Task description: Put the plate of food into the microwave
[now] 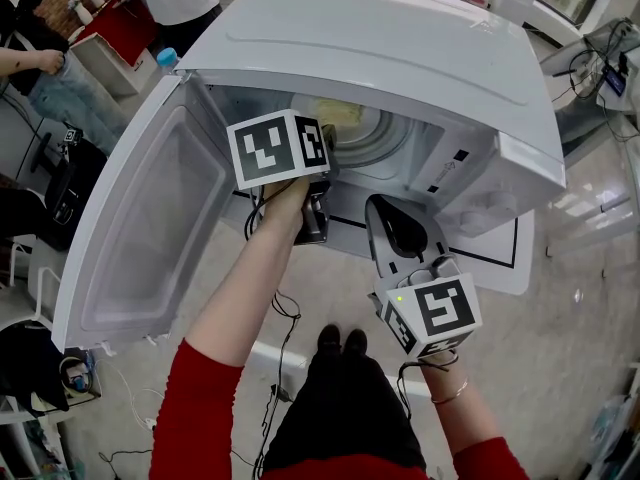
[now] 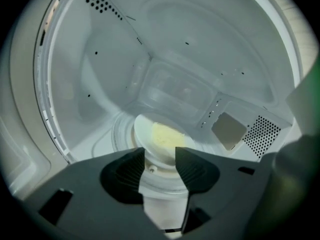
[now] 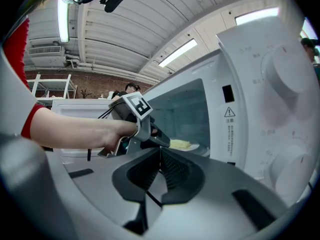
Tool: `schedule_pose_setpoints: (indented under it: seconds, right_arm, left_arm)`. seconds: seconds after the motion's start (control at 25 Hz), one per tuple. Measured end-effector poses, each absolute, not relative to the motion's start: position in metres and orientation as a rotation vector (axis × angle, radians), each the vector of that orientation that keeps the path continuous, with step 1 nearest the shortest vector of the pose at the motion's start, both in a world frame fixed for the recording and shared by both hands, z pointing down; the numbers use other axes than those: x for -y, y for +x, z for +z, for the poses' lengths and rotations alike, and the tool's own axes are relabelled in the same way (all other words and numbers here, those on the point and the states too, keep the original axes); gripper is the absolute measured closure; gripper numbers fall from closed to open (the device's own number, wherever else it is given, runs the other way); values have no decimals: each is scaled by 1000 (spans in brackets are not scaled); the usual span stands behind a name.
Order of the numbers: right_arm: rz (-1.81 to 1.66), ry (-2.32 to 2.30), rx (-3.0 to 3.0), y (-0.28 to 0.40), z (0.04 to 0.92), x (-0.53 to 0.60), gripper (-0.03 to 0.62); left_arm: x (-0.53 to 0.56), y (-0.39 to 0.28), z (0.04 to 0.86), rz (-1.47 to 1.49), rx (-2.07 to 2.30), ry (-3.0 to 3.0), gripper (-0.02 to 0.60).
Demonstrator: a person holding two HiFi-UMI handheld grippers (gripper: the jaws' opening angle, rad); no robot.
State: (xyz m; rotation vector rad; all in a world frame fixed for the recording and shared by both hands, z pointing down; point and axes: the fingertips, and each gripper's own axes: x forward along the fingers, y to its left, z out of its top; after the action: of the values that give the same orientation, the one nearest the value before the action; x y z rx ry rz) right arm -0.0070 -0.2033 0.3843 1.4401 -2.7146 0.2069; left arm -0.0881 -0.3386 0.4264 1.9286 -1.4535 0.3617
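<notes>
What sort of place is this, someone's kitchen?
Probably a lab or workshop rather than a home kitchen. The microwave sits inside a black taped outline, loose cables trail to the floor, and long strip lights hang under a ribbed industrial ceiling.

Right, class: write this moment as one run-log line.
plate: on turntable inside microwave, food on it | left gripper: tongs open at plate rim | right gripper: tongs shut, empty, outside | door: open
</notes>
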Motion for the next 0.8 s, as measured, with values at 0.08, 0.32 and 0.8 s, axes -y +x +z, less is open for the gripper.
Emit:
schedule_pose_setpoints:
  seconds: [0.08, 0.32, 0.8]
  right_arm:
    - [204, 1442, 2715, -7, 384, 204, 579]
    - [221, 1450, 2710, -6, 388, 205, 579]
    - [212, 1437, 2714, -5, 388, 207, 579]
  left_arm:
    - [338, -89, 425, 377, 1469, 1942, 390]
    - [341, -89, 421, 468, 1568, 2040, 365]
    - [335, -94, 408, 366, 1612, 2104, 383]
